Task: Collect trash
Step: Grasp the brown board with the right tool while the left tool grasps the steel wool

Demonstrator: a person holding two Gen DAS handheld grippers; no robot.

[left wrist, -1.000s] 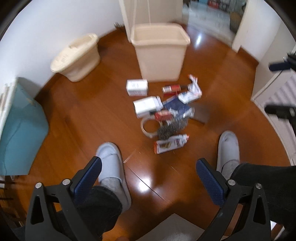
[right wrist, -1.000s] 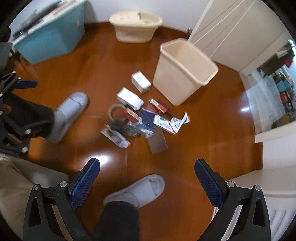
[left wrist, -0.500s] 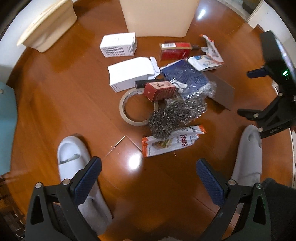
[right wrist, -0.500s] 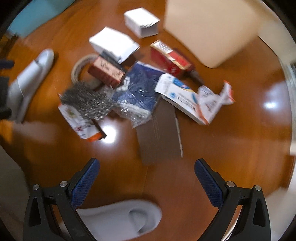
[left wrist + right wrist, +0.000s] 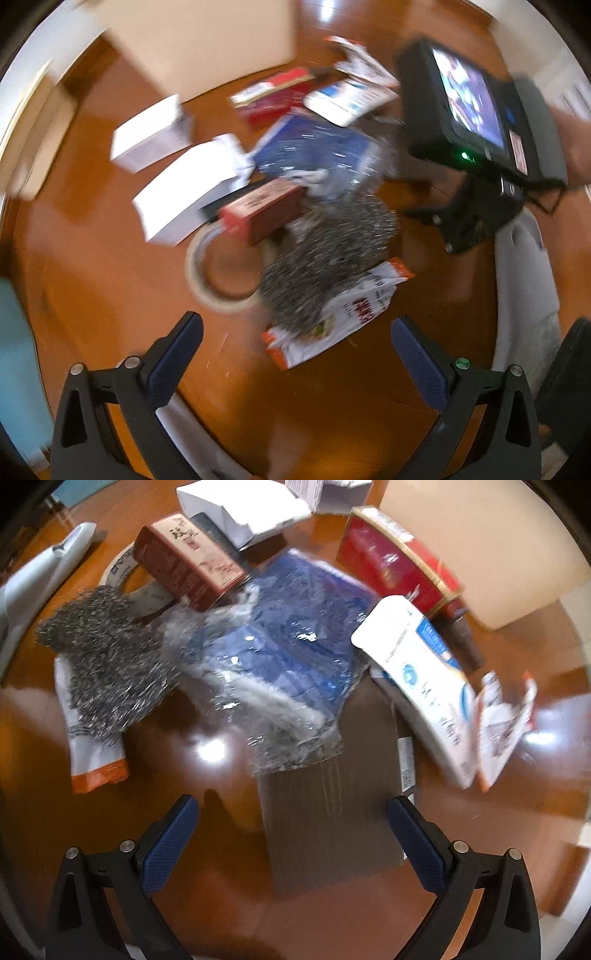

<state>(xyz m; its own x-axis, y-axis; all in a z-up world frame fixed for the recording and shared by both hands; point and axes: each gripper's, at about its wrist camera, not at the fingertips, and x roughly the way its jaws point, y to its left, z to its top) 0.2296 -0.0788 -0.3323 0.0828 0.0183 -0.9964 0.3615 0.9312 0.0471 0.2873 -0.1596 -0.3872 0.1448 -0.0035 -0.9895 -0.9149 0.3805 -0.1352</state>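
Trash pile on the floor, its box lettering unreadable; left gripper and right gripper spread wide.

Bare wooden floor lies open just ahead of the right tool, whose fingers stand spread wide with only the near end of a flat cardboard sheet between them. Farther on, the way is crowded: a crinkled plastic bag lies over the sheet's far end, a steel-wool wad sits to the left on a white-and-orange packet, and a white pouch lies to the right. The beige bin closes the far right. Ahead of the left tool, fingers also apart, the same packet lies close, a tape ring left of it, and the other tool's body looms far right.
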